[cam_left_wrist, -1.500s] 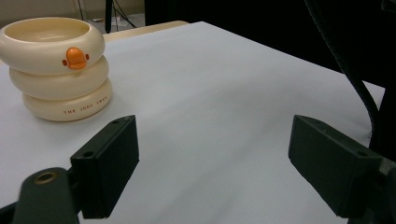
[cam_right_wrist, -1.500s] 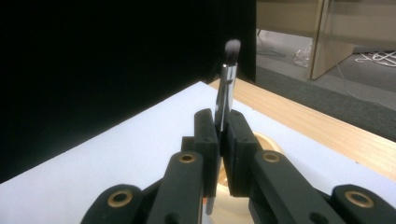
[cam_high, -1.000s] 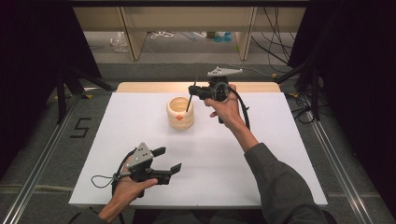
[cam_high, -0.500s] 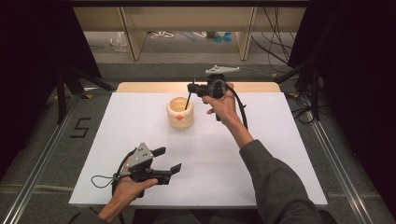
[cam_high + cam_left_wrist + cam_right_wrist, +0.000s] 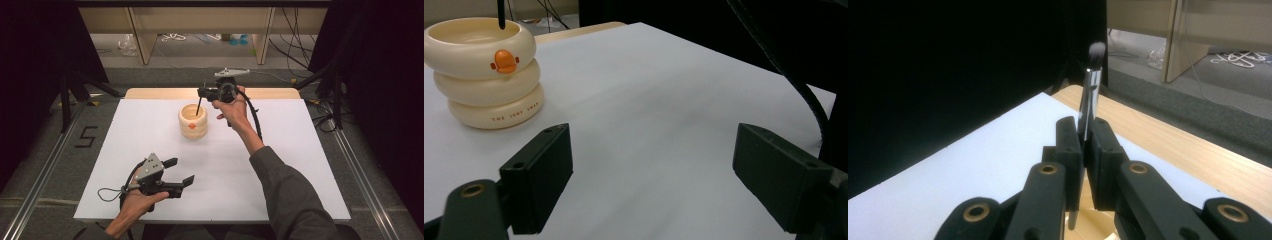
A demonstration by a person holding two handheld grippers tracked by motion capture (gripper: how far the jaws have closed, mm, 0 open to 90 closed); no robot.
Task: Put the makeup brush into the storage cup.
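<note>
A cream cup point(image 5: 192, 121) shaped like three stacked rings, with an orange duck bill on its front, stands at the middle back of the white table point(image 5: 300, 165). My right gripper point(image 5: 201, 92) hovers just above and behind the cup, shut on a slim black makeup brush point(image 5: 199, 106). The brush stands nearly upright with its bristles up, as the right gripper view shows the brush point(image 5: 1090, 85) between the right gripper's point(image 5: 1084, 135) pads. Its handle end dips into the cup point(image 5: 484, 70) mouth. My left gripper point(image 5: 181, 171) rests open near the front left; in its own view the left gripper point(image 5: 654, 165) holds nothing.
A wooden strip point(image 5: 270, 93) runs along the table's far edge. Beyond it are wooden shelf legs point(image 5: 140, 40) and loose cables on the floor. Black curtains close off both sides. A thick black cable point(image 5: 255, 120) trails from the right gripper along the forearm.
The right gripper has drifted slightly left and toward the far edge with the brush, which now stands more upright over the cup. The left gripper has stayed put.
</note>
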